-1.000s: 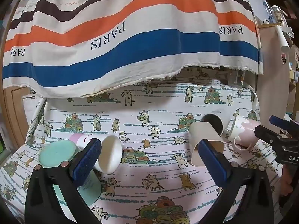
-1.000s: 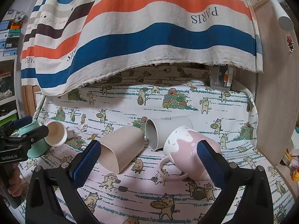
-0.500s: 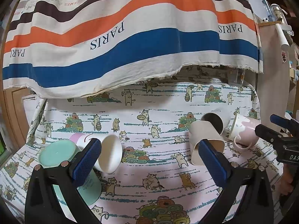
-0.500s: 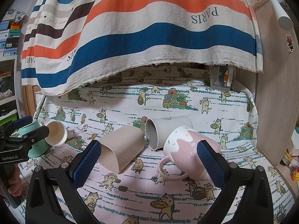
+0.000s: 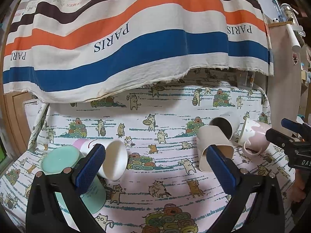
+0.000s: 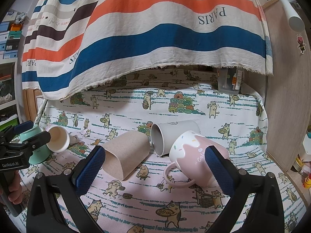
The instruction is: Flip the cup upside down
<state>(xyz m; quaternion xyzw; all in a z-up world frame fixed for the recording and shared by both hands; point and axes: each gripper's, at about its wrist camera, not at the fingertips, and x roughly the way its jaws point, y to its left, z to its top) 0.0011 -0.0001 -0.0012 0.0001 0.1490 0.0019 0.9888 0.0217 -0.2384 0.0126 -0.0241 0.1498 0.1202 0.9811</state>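
Observation:
Several cups lie on a cat-print cloth (image 5: 155, 194). A white paper cup (image 5: 112, 161) lies on its side next to a mint cup (image 5: 60, 161) that stands upside down. A beige cup (image 6: 126, 155), a grey cup (image 6: 171, 136) and a pink mug (image 6: 194, 159) lie on their sides. My left gripper (image 5: 155, 167) is open and empty, with the paper cup just beyond its left finger. My right gripper (image 6: 155, 167) is open and empty, between the beige cup and the pink mug. Each gripper shows in the other view: the right one (image 5: 291, 141) and the left one (image 6: 23, 143).
A striped PARIS cloth (image 5: 136, 38) hangs over the back of the table. A wooden panel (image 6: 287, 97) stands at the right edge. A small clear container (image 6: 229, 83) sits at the back right.

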